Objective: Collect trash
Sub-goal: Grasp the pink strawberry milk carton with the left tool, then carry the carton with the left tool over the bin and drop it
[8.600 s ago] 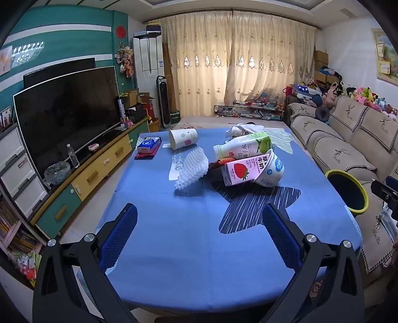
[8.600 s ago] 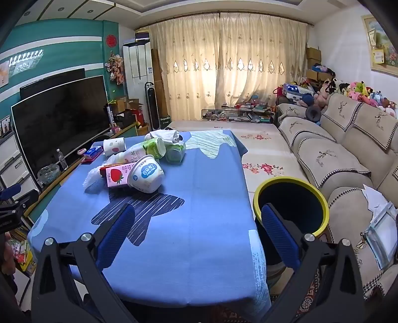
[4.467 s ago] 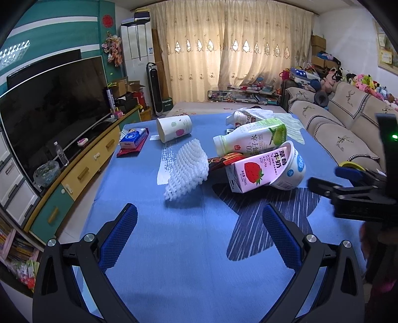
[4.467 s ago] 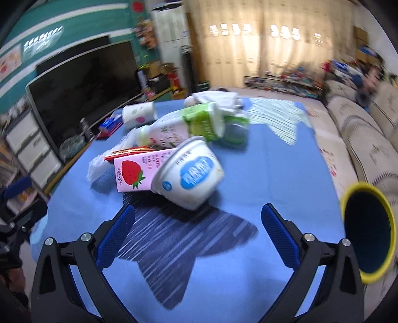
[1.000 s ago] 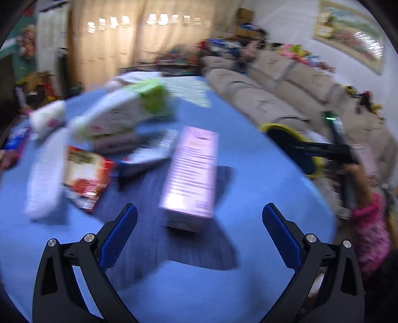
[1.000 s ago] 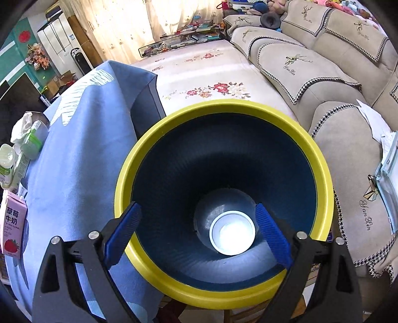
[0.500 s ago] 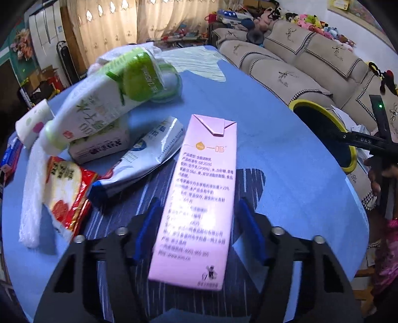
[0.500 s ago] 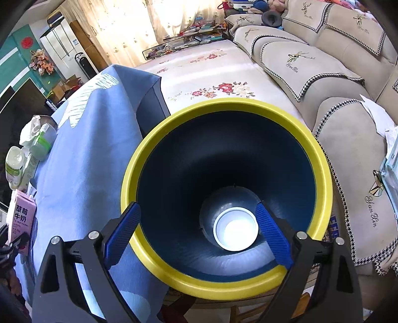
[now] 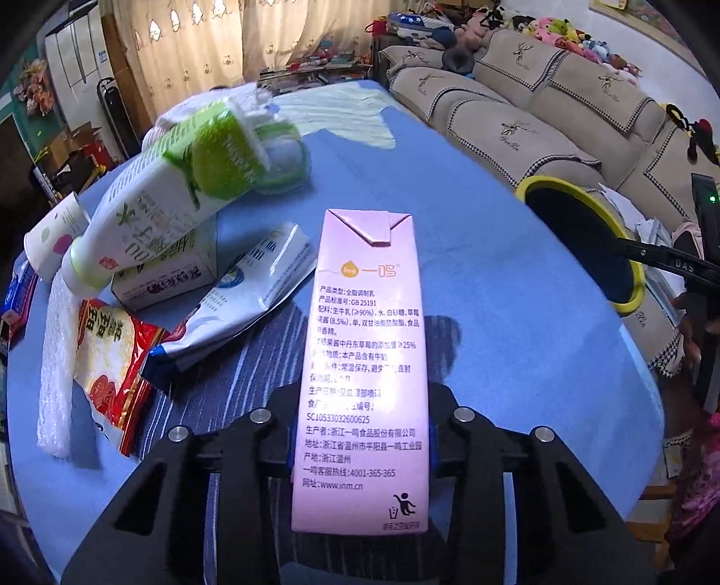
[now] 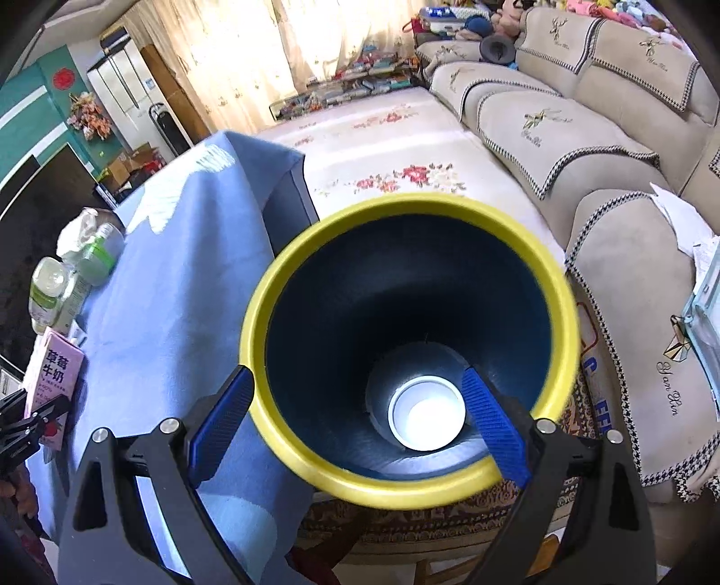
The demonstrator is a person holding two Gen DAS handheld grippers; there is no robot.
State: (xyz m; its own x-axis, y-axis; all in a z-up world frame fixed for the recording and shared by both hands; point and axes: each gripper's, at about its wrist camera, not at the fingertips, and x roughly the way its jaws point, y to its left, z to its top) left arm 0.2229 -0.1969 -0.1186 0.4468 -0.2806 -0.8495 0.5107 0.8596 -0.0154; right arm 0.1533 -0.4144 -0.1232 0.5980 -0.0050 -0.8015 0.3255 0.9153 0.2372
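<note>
Blue tablecloth (image 9: 495,252) underneath, left gripper (image 9: 360,445) is closing on pink carton (image 9: 364,360); next, carry it to bin (image 10: 405,486) beneath released right gripper (image 10: 357,414).

Home living room being shown: beige sofa (image 9: 531,117) with embroidered covers running along wall, soft toys (image 9: 562,31) being piled behind it, patterned curtains (image 9: 180,49) hanging at window, floral rug (image 10: 396,153) lying on floor, television (image 10: 31,211) standing opposite.
</note>
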